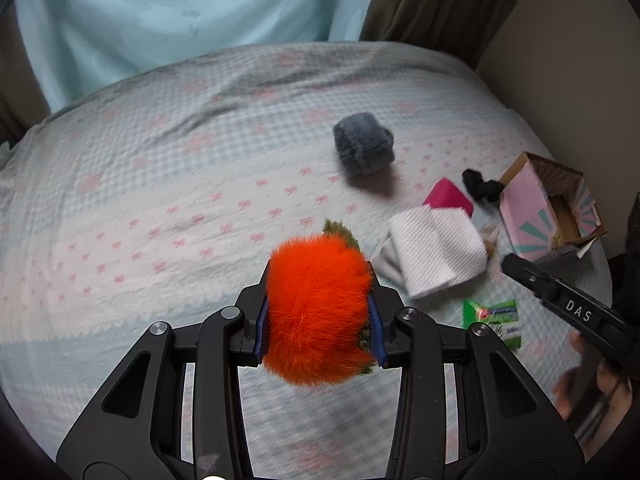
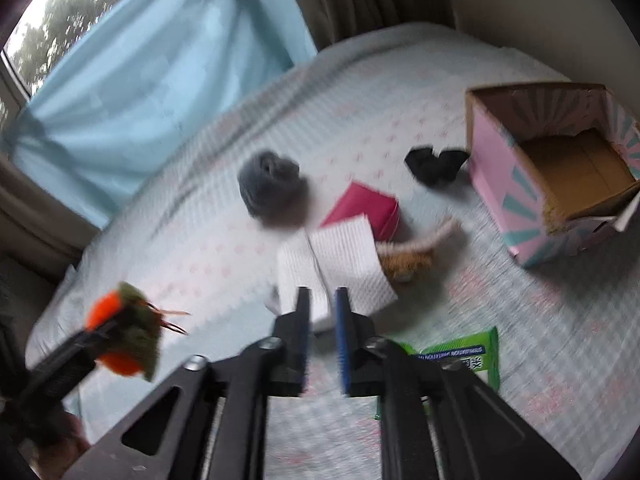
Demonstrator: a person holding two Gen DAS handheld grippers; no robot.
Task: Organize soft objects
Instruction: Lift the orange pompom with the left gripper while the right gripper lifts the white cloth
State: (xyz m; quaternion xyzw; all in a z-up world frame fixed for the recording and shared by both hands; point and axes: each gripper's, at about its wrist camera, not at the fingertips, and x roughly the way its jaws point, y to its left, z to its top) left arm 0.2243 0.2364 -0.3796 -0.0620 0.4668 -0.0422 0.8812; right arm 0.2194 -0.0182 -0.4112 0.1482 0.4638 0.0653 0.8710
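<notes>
The left gripper [image 1: 318,312] holds an orange plush toy [image 1: 318,312] with olive-green tufts, its blue-padded fingers [image 1: 376,332] pressing into the fur from both sides, and the toy hangs clear above the bed [image 1: 160,208]. In the right wrist view the same toy [image 2: 124,320] shows at the lower left, clamped in the black gripper. The right gripper [image 2: 322,312] stands over the near edge of a white folded cloth [image 2: 340,264], its fingers a narrow gap apart with nothing between them. Taking the pink cardboard box [image 2: 492,176] as landmark: it stands open on the bed near the wall, and nothing is visible inside it but its brown bottom. A small black cloth item [image 2: 436,164] lies just beside its left wall. Farther left of the box lies a magenta flat object [image 2: 368,204], with the white folded cloth overlapping its near edge. A tan fuzzy item [image 2: 412,252] pokes out from under the cloth on the side toward the box. A grey fuzzy roll [image 2: 272,184] sits well left of the box, apart from the pile. A green wipes packet [image 2: 472,352] lies in front of the box, nearer the cameras, partly hidden by the right gripper's frame. A pale blue curtain [image 1: 180,12] hangs behind the bed.
</notes>
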